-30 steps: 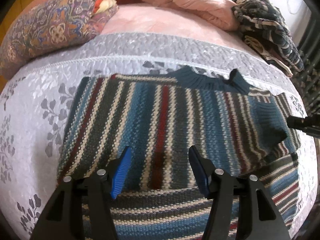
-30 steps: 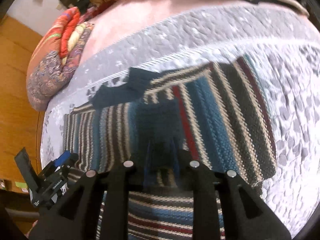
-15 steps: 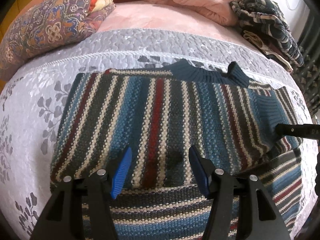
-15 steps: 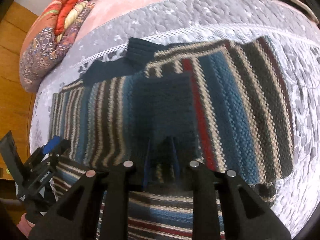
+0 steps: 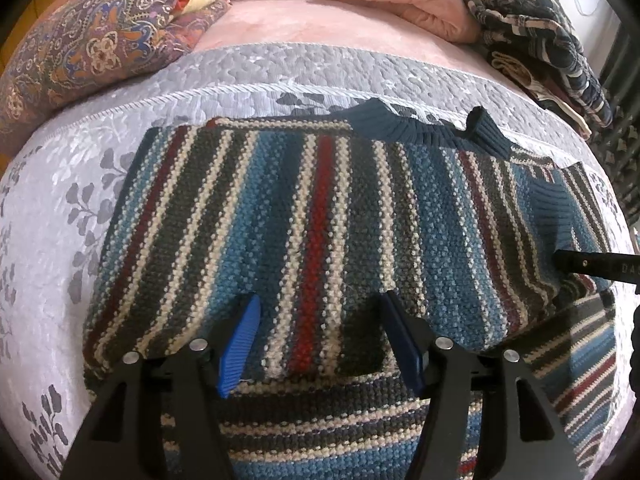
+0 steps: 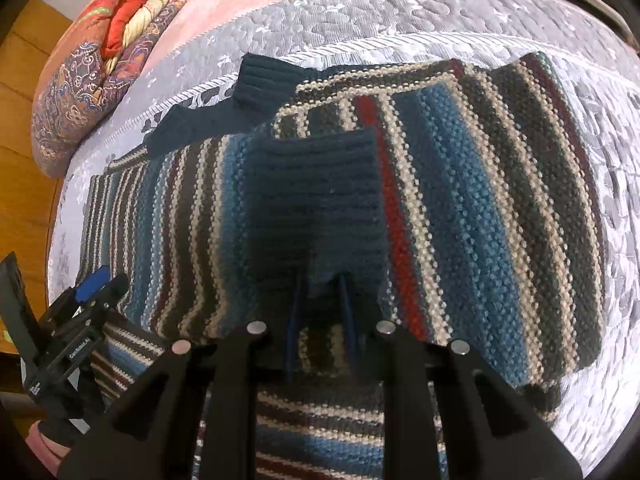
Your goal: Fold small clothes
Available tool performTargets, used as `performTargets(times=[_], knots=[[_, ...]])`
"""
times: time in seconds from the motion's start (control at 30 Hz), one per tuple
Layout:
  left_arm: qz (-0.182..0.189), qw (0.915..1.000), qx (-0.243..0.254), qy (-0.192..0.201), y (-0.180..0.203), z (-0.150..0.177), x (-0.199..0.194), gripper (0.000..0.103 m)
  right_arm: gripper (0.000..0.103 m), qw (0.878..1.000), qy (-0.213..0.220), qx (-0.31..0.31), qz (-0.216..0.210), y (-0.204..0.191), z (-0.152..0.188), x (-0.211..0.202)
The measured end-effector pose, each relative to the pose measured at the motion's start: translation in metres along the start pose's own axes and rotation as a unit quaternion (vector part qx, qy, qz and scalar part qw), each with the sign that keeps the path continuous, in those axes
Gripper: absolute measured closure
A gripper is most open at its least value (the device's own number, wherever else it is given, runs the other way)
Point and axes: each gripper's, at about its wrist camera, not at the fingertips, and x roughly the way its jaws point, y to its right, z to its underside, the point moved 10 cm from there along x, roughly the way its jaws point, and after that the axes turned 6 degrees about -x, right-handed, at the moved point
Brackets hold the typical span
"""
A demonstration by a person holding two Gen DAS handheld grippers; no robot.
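In the left wrist view, the striped sweater was seen spread on the grey quilted bedspread, its upper half folded down toward the near edge, the collar lying at the far fold. The left gripper was held open over the folded edge, gripping nothing. In the right wrist view, the right gripper was closed on the dark ribbed cuff, laid over the body. One fold was judged done; further folds remained.
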Motion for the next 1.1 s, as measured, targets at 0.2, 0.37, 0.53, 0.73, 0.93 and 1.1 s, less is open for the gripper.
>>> performTargets(times=[0.2, 0.37, 0.53, 0.73, 0.93, 1.1], knots=[[0.003, 1.0000, 0.000, -0.003, -0.001, -0.001, 0.002, 0.037, 0.084, 1.000, 0.001, 0.002, -0.009, 0.000, 0.000, 0.002], [0.007, 0.9998, -0.012, -0.014, -0.002, -0.004, -0.004, 0.039, 0.079, 1.000, 0.004, 0.015, -0.021, -0.002, -0.001, -0.013], [0.011, 0.9996, -0.021, -0.017, -0.015, 0.006, -0.031, 0.039, 0.054, 1.000, 0.027, 0.001, -0.008, 0.000, 0.016, -0.047], [-0.011, 0.9980, -0.035, -0.050, -0.048, 0.056, -0.062, 0.039, 0.054, 1.000, 0.006, -0.009, -0.005, 0.013, 0.081, -0.071], [-0.039, 0.9938, -0.069, -0.077, -0.082, 0.110, -0.089, 0.039, 0.054, 1.000, -0.017, 0.008, 0.009, 0.022, 0.142, -0.085], [-0.053, 0.9902, -0.083, -0.099, -0.097, 0.150, -0.112, 0.039, 0.054, 0.999, -0.032, 0.027, 0.022, 0.028, 0.189, -0.103]])
